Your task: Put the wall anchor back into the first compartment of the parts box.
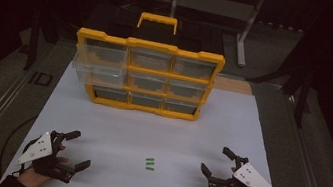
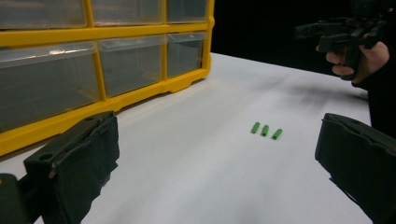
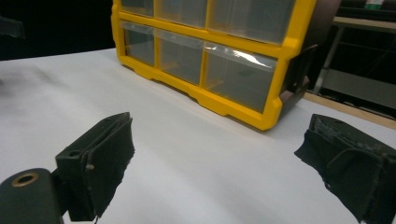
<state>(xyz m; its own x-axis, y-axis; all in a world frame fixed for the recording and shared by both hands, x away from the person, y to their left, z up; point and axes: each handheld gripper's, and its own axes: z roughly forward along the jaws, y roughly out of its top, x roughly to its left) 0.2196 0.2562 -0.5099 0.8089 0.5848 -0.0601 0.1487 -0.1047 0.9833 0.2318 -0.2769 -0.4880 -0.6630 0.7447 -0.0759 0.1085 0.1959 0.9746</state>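
- The place looked like a lab or workshop recording bay, dim and dark-walled.
- A white table (image 1: 100, 113) stood on a grey floor, with a metal-framed bench (image 1: 214, 5) behind it.
- A yellow parts organiser (image 1: 147, 75) with clear drawers stood on the table.

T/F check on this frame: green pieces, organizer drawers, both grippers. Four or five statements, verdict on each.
1. Three small green pieces lie on the white table. True.
2. The left gripper holds a green piece. False: its jaws stand open, with nothing between them.
3. The yellow organizer lies flat. False: it stands upright, handle on top.
4. One upper-left drawer sticks out. True.
5. The right gripper is shut. False: open.
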